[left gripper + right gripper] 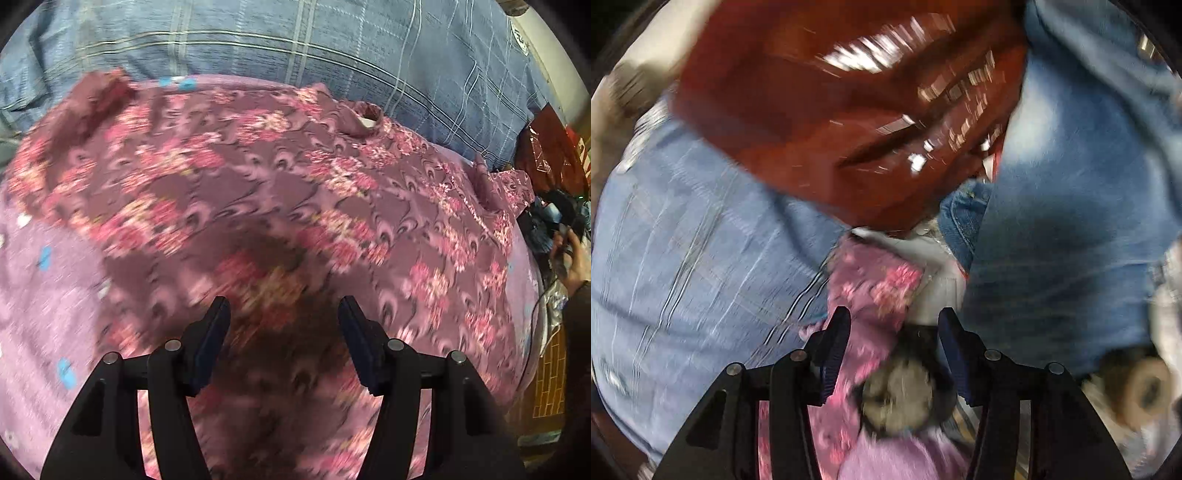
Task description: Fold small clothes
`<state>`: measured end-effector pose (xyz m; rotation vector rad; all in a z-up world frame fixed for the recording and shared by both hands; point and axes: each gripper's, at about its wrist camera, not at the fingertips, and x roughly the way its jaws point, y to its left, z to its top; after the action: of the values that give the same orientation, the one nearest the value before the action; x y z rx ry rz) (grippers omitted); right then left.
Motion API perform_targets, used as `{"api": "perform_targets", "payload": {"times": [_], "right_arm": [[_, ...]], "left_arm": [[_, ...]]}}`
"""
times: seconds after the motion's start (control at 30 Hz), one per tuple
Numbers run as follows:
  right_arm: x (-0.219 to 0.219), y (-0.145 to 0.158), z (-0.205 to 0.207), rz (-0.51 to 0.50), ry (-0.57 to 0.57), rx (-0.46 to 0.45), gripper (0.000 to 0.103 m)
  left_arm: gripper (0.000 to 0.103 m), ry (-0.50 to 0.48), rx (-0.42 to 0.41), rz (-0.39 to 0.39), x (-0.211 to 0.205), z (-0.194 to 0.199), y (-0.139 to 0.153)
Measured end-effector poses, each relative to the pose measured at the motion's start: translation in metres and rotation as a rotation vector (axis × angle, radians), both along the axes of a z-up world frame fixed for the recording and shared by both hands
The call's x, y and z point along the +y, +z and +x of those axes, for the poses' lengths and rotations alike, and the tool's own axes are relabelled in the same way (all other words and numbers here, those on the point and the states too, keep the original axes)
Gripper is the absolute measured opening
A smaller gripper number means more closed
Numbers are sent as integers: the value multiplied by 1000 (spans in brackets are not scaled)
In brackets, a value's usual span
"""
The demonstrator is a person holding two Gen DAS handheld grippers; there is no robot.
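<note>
A purple garment with pink flower print point(280, 192) lies spread across a lilac bed sheet point(48, 295) in the left wrist view. My left gripper point(284, 314) is open and empty, just above the garment's near part. In the right wrist view, a corner of the same flowered garment point(882, 284) lies between the fingers of my right gripper point(894, 325), which is open and not closed on it. The right hand point(570, 258) shows at the bed's right edge in the left wrist view. Both views are motion-blurred.
A blue checked blanket point(332, 40) lies behind the garment. A shiny red plastic bag point(842, 107) and blue denim point(1071, 192) sit ahead of the right gripper. A round grey object point(897, 398) lies below the right gripper. Brick-patterned floor point(550, 376) shows beside the bed.
</note>
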<state>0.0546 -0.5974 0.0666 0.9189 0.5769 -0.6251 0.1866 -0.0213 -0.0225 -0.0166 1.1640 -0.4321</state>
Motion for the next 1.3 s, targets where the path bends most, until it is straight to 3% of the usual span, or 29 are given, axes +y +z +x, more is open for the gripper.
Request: {"api": "perform_targets", "payload": {"times": [0.07, 0.1, 0.13, 0.17, 0.4, 0.57, 0.77, 0.93, 1.1, 1.17, 1.3], "right_arm": [[-8, -12, 9, 41, -3, -54, 52], [-12, -17, 14, 35, -4, -44, 47], [-14, -19, 19, 31, 12, -42, 37], [-14, -20, 26, 23, 49, -54, 5], [54, 41, 43, -245, 195, -99, 6], [153, 66, 68, -285, 396, -125, 6], [284, 57, 108, -215, 635, -178, 6], [414, 38, 144, -160, 875, -162, 6], [488, 7, 164, -79, 1008, -149, 6], [510, -9, 163, -48, 1056, -118, 8], [538, -51, 160, 9, 1121, 60, 15]], "left_arm": [[60, -14, 7, -9, -11, 12, -4], [60, -17, 6, -11, -16, 17, -6], [60, -21, 1, -17, -20, 22, -5], [60, -24, -6, -23, -23, 26, -5], [60, -27, -32, -14, -30, 55, -4], [60, -1, -4, -73, -12, 65, -14], [60, 53, 25, -157, 19, 78, -9], [60, 128, 60, -274, 57, 88, -2], [60, 148, 69, -372, 76, 90, 7], [60, 130, 94, -411, 75, 90, 5], [69, 102, 164, -495, 71, 93, -6]]}}
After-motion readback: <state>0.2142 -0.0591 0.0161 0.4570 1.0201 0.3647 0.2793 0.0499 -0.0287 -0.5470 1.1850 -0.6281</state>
